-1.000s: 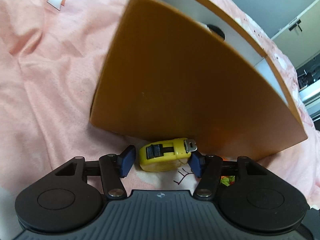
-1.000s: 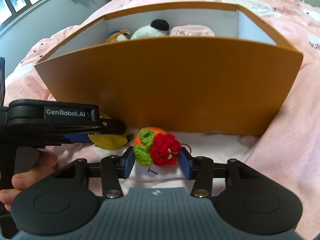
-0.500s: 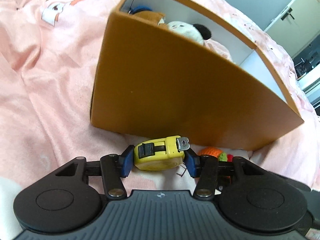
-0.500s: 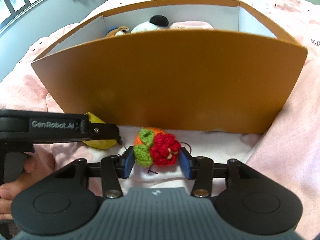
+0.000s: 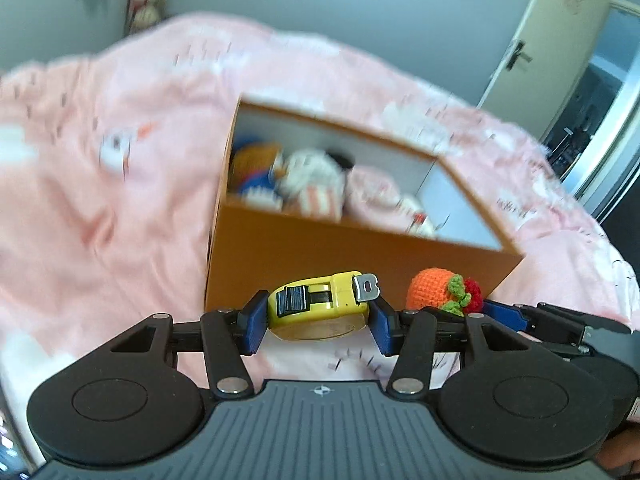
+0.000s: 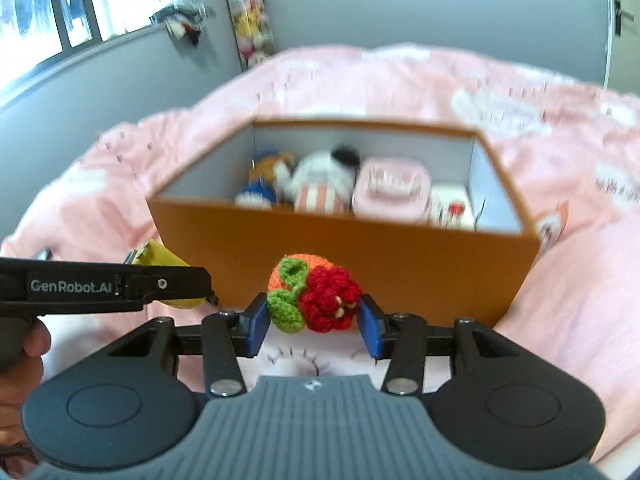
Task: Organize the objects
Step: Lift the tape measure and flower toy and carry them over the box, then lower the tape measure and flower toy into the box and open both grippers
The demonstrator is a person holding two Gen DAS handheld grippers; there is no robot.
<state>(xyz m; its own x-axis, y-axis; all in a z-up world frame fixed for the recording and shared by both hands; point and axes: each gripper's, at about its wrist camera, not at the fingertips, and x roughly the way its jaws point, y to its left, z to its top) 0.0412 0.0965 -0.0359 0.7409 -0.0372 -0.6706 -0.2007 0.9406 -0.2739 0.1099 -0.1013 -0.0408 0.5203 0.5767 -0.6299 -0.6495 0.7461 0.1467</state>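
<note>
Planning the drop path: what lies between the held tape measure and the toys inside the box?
Only the orange box's near wall, seen in the left wrist view.

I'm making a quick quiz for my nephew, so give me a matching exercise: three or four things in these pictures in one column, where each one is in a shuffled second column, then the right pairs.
Things:
1. tape measure
2. crocheted fruit
3. panda plush
4. orange box

Places:
A. inside the box
B. on the pink blanket
C. between the left gripper pads
D. between the right gripper pads

Pairs: 1-C, 2-D, 3-A, 4-B
</note>
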